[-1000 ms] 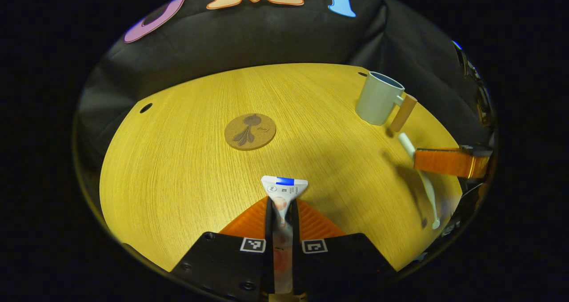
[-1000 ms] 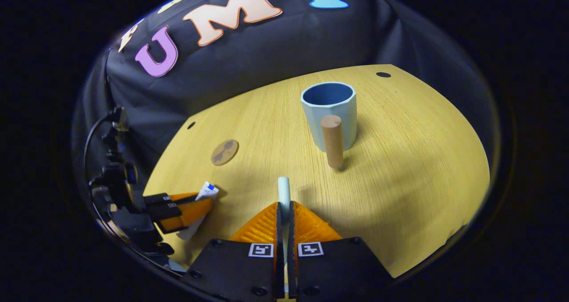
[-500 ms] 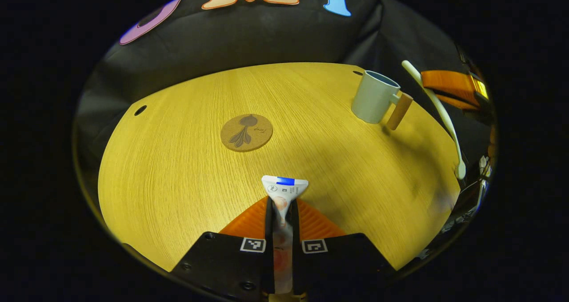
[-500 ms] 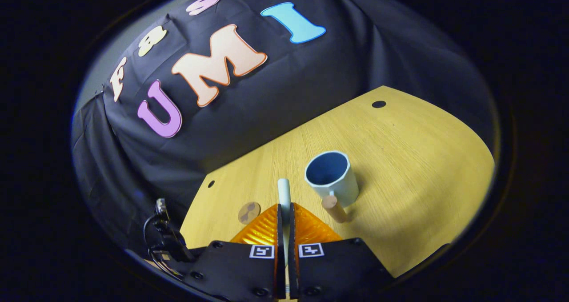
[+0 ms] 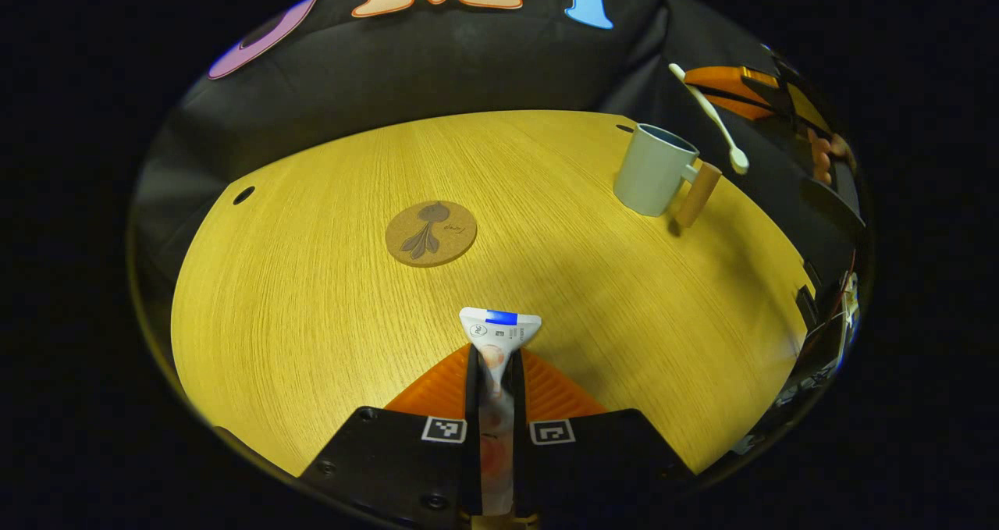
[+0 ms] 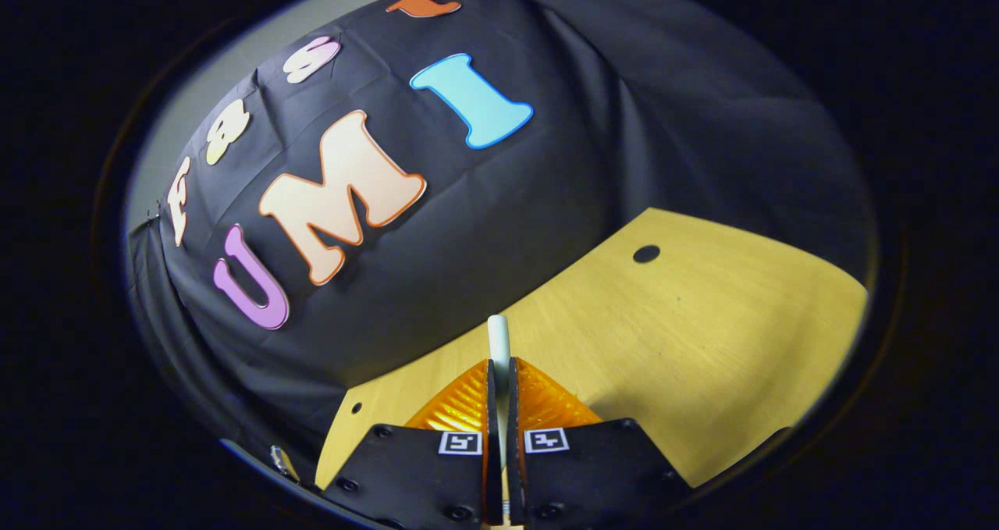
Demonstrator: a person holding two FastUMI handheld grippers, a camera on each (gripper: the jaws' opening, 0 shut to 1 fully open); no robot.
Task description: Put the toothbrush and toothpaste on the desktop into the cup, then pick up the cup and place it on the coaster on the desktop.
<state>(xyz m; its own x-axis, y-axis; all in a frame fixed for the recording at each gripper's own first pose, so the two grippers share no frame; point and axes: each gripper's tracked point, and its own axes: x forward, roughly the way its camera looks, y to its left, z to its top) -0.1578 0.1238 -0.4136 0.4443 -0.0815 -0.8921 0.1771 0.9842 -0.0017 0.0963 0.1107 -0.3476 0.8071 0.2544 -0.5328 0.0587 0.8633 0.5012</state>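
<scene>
Nothing in cup (image 5: 654, 169) yet. My left fingers (image 5: 494, 362) pinch toothpaste (image 5: 499, 331); right fingers (image 6: 499, 374) clamp toothbrush (image 6: 498, 335) (raised above cup). Coaster (image 5: 430, 232) step remains.

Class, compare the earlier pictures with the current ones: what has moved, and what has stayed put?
The right gripper lifted the toothbrush off the desktop to above and behind the cup, tilting its camera up. The left gripper stayed shut on the toothpaste; cup and coaster did not move.

Left gripper (image 5: 496, 366), right gripper (image 6: 499, 382): black housing, visible screws, two square black-and-white markers each, ribbed fingers.
</scene>
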